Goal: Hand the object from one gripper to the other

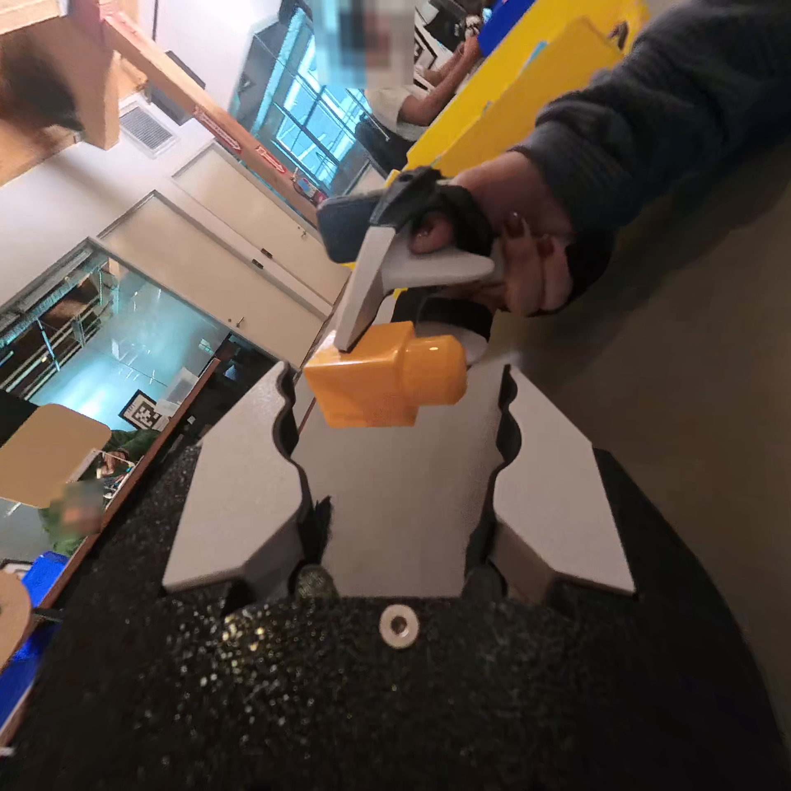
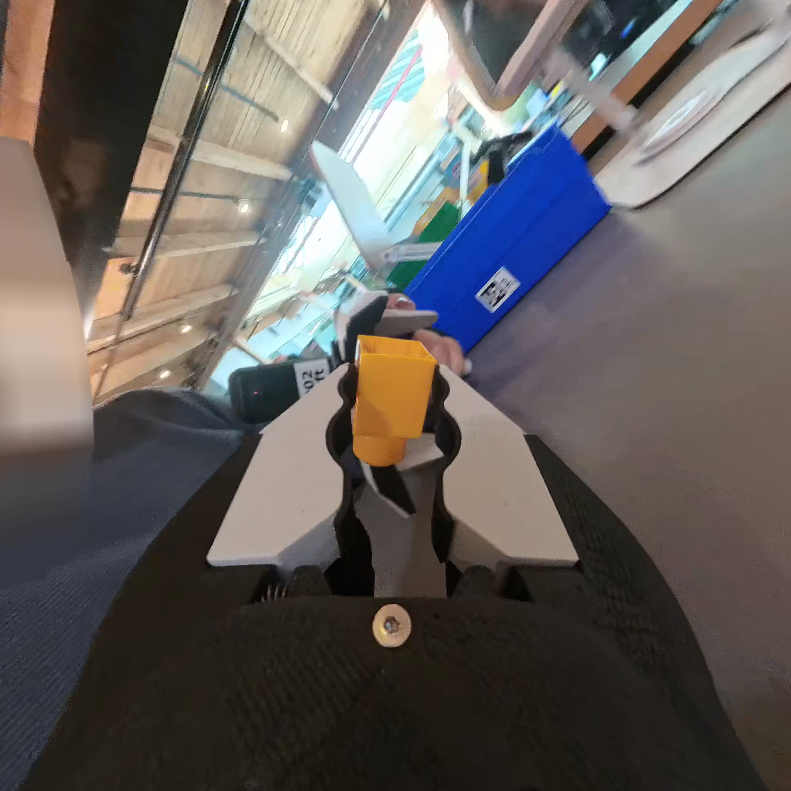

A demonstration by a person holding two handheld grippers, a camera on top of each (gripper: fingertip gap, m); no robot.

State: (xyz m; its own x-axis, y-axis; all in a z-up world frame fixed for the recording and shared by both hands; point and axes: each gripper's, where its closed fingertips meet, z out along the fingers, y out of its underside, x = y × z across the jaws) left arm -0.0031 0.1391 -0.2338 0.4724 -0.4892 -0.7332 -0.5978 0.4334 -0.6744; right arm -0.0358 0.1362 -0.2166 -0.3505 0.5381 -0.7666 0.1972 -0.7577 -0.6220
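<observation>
Our right claw (image 2: 394, 387) is pinching the orange block (image 2: 391, 398) while our left claw (image 1: 398, 376) is waiting spread wide just before it.

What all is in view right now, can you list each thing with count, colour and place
Orange hollow plastic block with a round stub: one, orange, clamped between the right claw's fingers, in front of the open left claw.
Blue plastic bin: one, blue, on the grey surface beyond the claws, right wrist view.
Yellow panel: one, yellow, behind the hand, left wrist view.
Grey tabletop: one, grey, beneath both claws.
Hand in a dark sleeve: one, gripping the right claw's handle.
Left claw: one, grey fingers on black body, open, near the block.
Right claw: one, grey and black, shut on the block.
</observation>
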